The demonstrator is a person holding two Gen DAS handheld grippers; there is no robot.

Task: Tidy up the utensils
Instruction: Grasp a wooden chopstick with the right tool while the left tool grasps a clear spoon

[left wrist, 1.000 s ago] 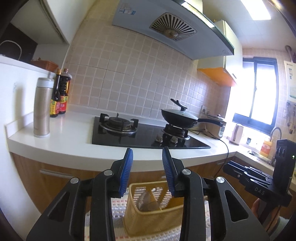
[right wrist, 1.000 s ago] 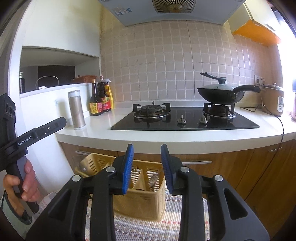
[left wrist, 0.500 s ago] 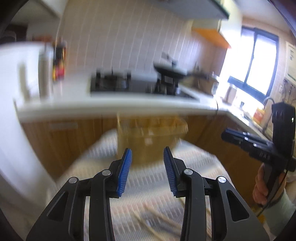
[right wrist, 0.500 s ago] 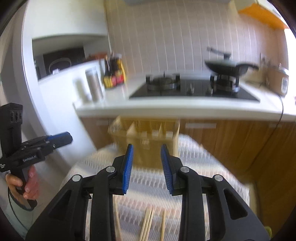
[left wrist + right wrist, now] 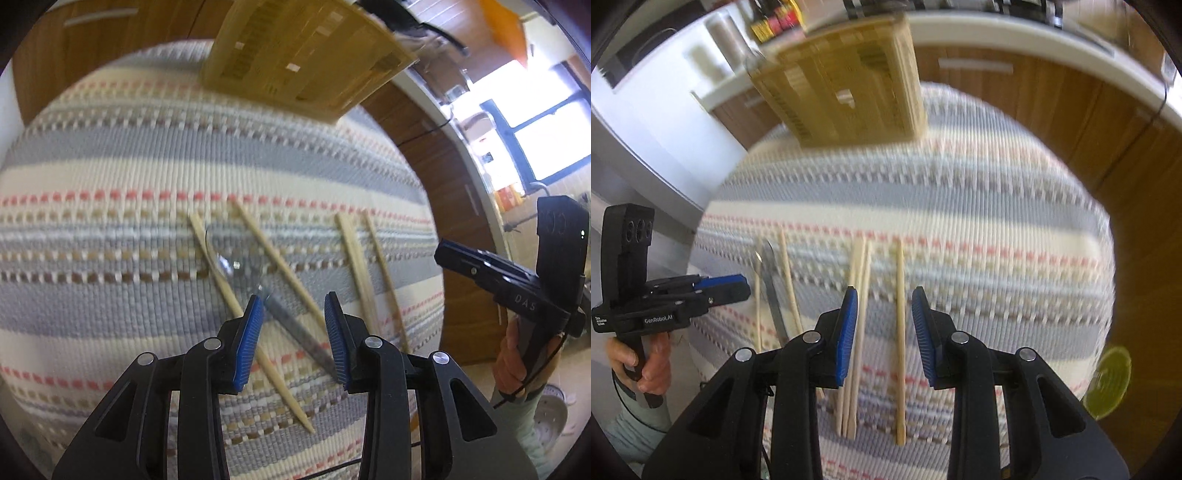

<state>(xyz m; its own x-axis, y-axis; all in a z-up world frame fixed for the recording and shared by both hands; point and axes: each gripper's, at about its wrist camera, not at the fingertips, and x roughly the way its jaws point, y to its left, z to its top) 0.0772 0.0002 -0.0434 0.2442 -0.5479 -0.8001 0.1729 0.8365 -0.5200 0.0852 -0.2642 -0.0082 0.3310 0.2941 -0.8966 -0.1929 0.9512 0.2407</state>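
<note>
Left wrist: spoon (image 5: 295, 328) lies below and between the parted jaws.

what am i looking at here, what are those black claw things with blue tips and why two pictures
Each picture comes from a small wide-angle camera mounted on a hand-held gripper, looking forward along its two black fingers with blue pads. There is no robot: a person holds one gripper in each hand. The left gripper fills the bottom of its own view, and the right gripper does the same in the other. Each also shows from the side in the other's picture, with the hand around its handle.

Both point down at a striped woven mat. On it lie several wooden chopsticks and a metal spoon. At the far edge stands a yellow slatted utensil basket, in front of wooden cabinets.

Nothing is held. Both pairs of jaws stand open above the mat: the left over the spoon, the right over a chopstick.
</note>
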